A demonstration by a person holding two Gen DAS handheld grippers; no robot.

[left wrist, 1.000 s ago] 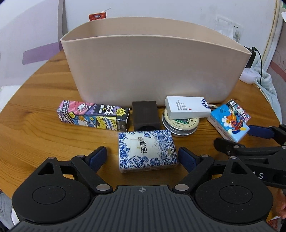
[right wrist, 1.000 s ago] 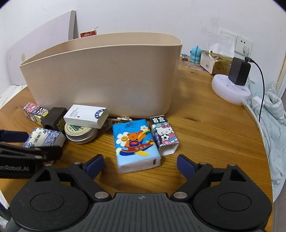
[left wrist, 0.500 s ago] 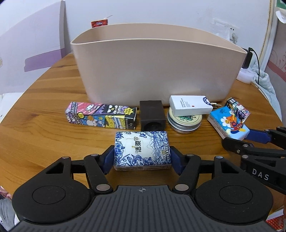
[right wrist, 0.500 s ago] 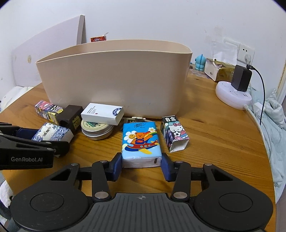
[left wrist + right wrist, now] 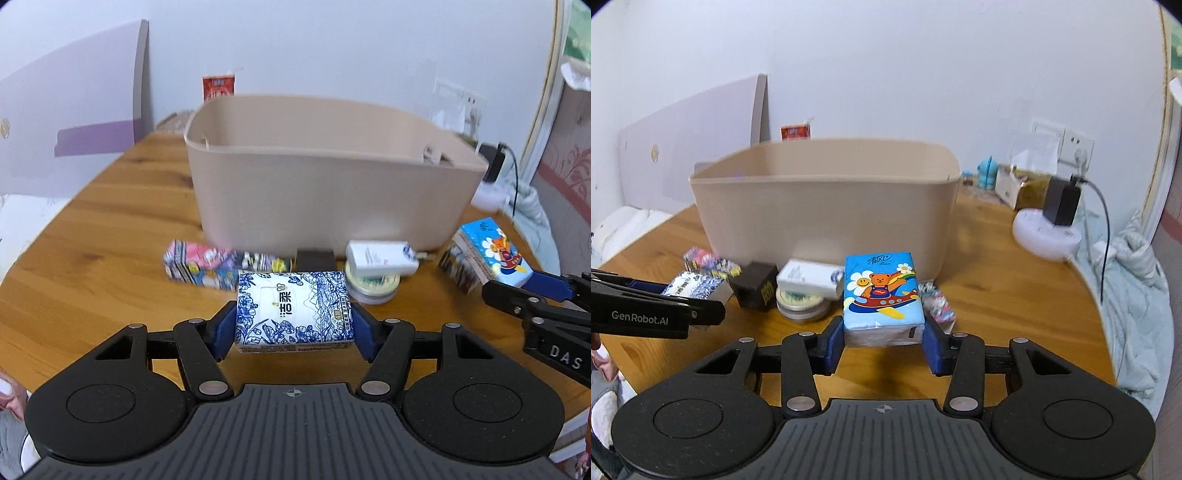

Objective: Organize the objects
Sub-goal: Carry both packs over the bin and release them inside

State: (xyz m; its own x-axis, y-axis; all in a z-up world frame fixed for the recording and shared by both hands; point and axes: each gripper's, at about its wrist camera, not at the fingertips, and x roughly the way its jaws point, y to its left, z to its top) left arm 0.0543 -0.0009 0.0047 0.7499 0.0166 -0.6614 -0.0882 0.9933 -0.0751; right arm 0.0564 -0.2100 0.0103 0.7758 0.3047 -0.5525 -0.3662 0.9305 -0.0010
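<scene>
My left gripper (image 5: 293,334) is shut on a blue-and-white floral tissue pack (image 5: 291,310) and holds it above the table. My right gripper (image 5: 884,343) is shut on a light-blue bear tissue pack (image 5: 881,295), also lifted; that pack shows in the left wrist view (image 5: 495,254) too. A beige bin (image 5: 325,192) (image 5: 827,206) stands behind them, open at the top. In front of it lie a long cartoon box (image 5: 218,264), a dark brown block (image 5: 314,258), a white box (image 5: 380,256) on a round tin (image 5: 373,286), and a small Hello Kitty box (image 5: 936,301).
The round wooden table (image 5: 1015,295) drops off at the right, where a light cloth (image 5: 1134,280) hangs. A white power hub with a black charger (image 5: 1052,221) and small boxes stand at the back right. A white board (image 5: 66,103) leans at the left.
Both grippers closed on their tissue packs and have lifted them off the table. The bin's rim now sits lower in both views, showing its inside.
</scene>
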